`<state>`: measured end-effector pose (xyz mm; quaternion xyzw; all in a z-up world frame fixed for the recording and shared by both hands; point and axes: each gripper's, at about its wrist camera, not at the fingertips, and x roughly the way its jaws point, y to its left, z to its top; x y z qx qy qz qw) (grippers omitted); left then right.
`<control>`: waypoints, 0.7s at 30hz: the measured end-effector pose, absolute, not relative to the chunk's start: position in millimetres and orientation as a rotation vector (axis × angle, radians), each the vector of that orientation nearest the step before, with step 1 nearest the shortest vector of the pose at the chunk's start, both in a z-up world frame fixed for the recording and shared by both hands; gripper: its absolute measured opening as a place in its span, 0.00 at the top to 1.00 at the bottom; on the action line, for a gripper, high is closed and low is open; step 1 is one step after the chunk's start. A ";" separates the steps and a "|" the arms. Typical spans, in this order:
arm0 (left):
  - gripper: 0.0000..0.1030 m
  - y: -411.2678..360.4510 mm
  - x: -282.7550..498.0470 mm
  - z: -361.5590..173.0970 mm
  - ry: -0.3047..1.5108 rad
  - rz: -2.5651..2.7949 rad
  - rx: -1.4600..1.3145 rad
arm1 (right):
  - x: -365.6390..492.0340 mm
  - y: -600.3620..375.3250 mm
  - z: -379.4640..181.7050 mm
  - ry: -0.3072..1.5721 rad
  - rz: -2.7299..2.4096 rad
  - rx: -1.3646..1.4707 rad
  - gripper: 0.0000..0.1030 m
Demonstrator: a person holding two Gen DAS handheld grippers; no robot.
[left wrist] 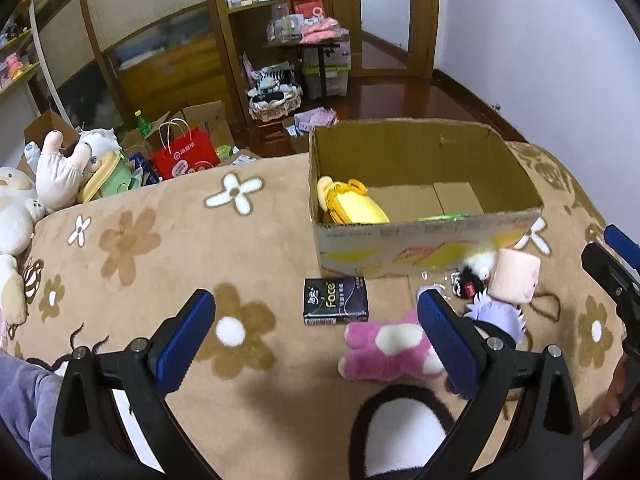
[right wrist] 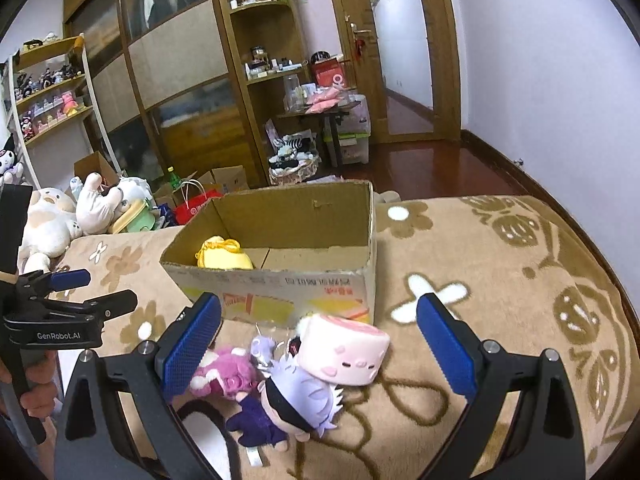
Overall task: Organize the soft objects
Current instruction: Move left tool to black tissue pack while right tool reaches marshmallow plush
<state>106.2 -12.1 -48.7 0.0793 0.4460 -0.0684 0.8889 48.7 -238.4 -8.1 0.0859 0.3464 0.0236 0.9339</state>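
1. The left hand-held gripper (left wrist: 316,340) hangs with its jaws wide and nothing between them, above the flowered blanket (left wrist: 160,264), which seems to cover a bed.
2. The dark tissue pack (left wrist: 335,301) lies flat just before the cardboard box (left wrist: 420,236). It looks light and squashy; I judge a grip across its short sides best.
3. The pink plush (left wrist: 384,350) lies next on the blanket, partly behind the left gripper's right finger. Soft and light, it should give under the pads, so take its thick body, not a limb.
4. The purple-haired doll (right wrist: 298,394) lies touching the pink plush; its big head is the firmest hold.
5. The pink cube plush (right wrist: 344,354) leans on the doll, near the box. Squeeze across its flat sides.
6. The right hand-held gripper (right wrist: 318,350) hovers wide and empty around this pile.
7. Inside the box a yellow plush (right wrist: 224,256) already sits at the left.
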 end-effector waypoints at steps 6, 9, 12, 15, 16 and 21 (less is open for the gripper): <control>0.03 -13.9 116.1 -60.9 0.973 -0.143 0.160 | 52.8 -238.3 -18.9 0.727 0.020 0.169 0.01; 0.03 -13.2 123.5 -69.5 1.008 -0.157 0.139 | 58.4 -240.2 -26.6 0.743 0.005 0.180 0.01; 0.03 -10.2 129.0 -75.7 1.036 -0.157 0.113 | 64.8 -241.2 -33.6 0.760 -0.008 0.182 0.01; 0.03 -10.6 135.2 -80.5 1.042 -0.149 0.121 | 71.3 -241.1 -40.4 0.759 -0.031 0.167 0.01; 0.03 -11.2 137.0 -82.3 1.044 -0.147 0.123 | 74.9 -241.3 -42.9 0.764 -0.037 0.162 0.01; 0.03 -12.1 150.5 -96.5 1.071 -0.152 0.090 | 88.4 -240.4 -55.4 0.793 -0.046 0.161 0.01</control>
